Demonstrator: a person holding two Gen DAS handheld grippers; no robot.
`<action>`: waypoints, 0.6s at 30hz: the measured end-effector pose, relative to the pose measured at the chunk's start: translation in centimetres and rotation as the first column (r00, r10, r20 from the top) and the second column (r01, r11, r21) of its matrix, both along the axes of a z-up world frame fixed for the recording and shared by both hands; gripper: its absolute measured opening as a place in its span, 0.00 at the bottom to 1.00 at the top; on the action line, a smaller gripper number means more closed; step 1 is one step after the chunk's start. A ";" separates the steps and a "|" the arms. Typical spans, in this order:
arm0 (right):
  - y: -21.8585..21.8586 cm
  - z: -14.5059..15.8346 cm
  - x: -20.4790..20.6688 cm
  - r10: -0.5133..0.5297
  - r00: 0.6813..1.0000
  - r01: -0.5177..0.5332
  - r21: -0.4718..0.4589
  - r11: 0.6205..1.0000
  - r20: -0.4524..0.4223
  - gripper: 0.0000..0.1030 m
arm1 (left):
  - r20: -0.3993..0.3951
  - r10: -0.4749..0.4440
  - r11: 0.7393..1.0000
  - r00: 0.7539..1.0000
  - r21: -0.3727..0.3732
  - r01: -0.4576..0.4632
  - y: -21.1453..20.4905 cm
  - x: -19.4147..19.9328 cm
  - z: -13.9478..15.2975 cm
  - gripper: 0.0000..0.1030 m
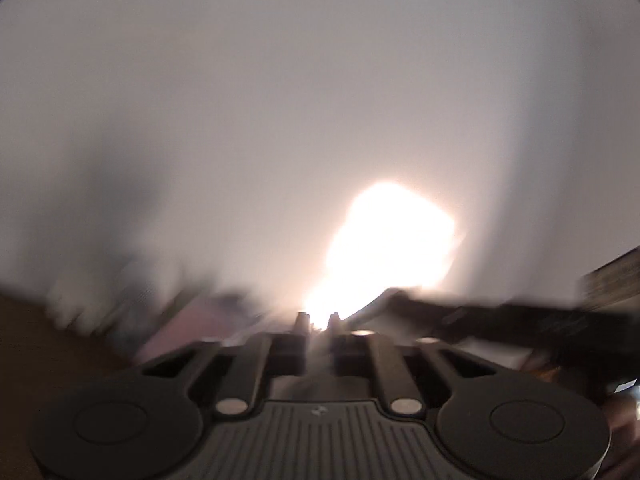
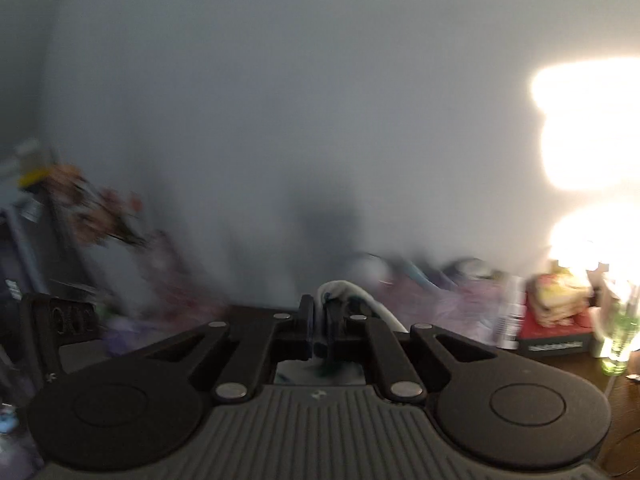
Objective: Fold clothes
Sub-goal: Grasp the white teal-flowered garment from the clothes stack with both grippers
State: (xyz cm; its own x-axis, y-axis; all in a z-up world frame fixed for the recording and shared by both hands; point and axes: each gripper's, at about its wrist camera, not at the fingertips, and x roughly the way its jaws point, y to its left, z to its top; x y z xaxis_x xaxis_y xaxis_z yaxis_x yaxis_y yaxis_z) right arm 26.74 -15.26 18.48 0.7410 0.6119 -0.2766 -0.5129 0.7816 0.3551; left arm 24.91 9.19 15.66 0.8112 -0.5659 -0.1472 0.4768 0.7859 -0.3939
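Observation:
In the right wrist view, a white garment (image 2: 352,294) with dark print bunches up between the fingertips of my right gripper (image 2: 322,312), which is shut on it; the cloth arches over to the right of the jaws. In the blurred left wrist view, my left gripper (image 1: 318,320) has its jaws nearly together, with a thin pale strip of cloth (image 1: 316,346) showing between them. Lamp glare washes out the fingertips there. Most of the garment hangs below both cameras, out of sight.
A bright lamp glare (image 2: 588,120) fills the right, above a green glass bottle (image 2: 618,344) and a red box (image 2: 556,334). Flowers (image 2: 100,216) and clutter line the wall at left. A dark bar (image 1: 520,316) crosses the left wrist view.

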 end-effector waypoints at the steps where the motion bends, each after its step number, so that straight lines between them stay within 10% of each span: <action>1: 0.2 1.5 -1.5 0.030 1.000 -0.030 0.027 0.999 0.005 0.05 | 0.054 0.015 1.000 0.998 0.010 -0.016 0.0 -2.5 1.9 0.02; 4: 0.4 5.4 -7.9 0.057 0.993 -0.063 0.056 0.996 0.099 0.05 | 0.176 0.089 0.993 0.980 0.057 -0.100 -0.1 -9.3 6.1 0.18; 10: -1.3 5.0 -16.6 0.095 0.995 -0.096 0.152 0.984 0.013 0.07 | 0.212 0.162 0.957 0.964 0.205 -0.206 0.7 -21.4 6.5 0.91; 13: -1.0 0.6 -19.0 -0.065 0.996 0.062 -0.058 0.996 -0.064 0.38 | 0.193 0.144 0.921 0.970 0.333 -0.203 1.0 -26.4 2.4 0.95; 18: -2.5 -6.1 -25.9 -0.162 0.987 0.161 -0.243 0.957 0.016 0.44 | 0.056 0.195 0.815 0.979 0.546 -0.194 -0.4 -30.8 -7.5 0.93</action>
